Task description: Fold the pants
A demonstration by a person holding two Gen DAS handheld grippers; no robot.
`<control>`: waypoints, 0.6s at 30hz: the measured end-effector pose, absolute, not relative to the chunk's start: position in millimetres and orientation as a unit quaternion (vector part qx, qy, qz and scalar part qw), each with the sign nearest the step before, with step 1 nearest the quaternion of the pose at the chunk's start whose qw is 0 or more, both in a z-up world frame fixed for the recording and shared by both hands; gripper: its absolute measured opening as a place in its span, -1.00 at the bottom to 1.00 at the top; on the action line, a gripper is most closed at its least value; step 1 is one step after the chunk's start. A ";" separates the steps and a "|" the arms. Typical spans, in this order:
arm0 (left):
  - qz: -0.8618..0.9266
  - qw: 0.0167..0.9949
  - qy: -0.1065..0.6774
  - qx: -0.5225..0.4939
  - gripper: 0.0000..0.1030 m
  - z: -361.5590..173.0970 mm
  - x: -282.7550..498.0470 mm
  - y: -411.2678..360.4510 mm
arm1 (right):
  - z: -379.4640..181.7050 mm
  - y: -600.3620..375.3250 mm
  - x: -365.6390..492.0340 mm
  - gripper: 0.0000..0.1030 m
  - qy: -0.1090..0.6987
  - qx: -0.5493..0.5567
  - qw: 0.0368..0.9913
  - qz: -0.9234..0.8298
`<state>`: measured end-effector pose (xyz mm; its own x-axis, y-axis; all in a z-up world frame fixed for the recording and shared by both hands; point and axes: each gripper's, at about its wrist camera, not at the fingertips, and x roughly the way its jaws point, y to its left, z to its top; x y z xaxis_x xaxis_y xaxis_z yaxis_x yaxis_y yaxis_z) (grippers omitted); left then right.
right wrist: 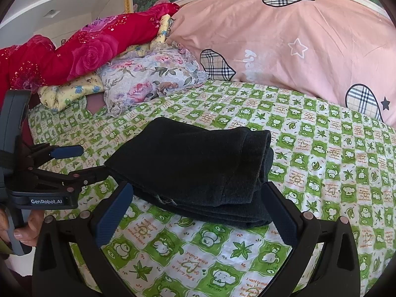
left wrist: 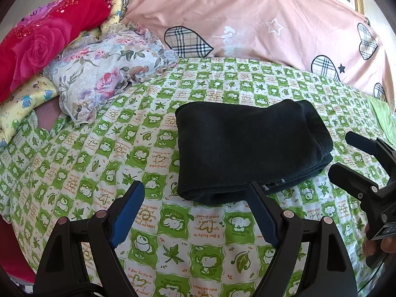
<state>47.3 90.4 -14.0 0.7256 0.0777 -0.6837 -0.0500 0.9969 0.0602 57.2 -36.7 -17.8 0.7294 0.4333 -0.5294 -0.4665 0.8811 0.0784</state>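
The bed [left wrist: 198, 235] wears a green-and-white checked sheet; a pink duvet [left wrist: 272, 17] lies heaped along its far side, with a red quilt [left wrist: 44, 39] and floral pillow [left wrist: 106, 69] at far left; the pants [left wrist: 247, 148] (dark, folded into a thick rectangle) lie mid-bed; the left claw [left wrist: 196, 193] stands wide open, holding nothing, just short of their near edge; the right claw [right wrist: 196, 194] gapes too, its 2 fingers flanking the near edge without pressing it.
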 end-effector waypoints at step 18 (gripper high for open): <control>0.032 0.931 0.363 0.020 0.63 -2.0 60.3 88.2 | -11.9 -50.6 66.6 0.99 0.291 -0.002 0.928 0.232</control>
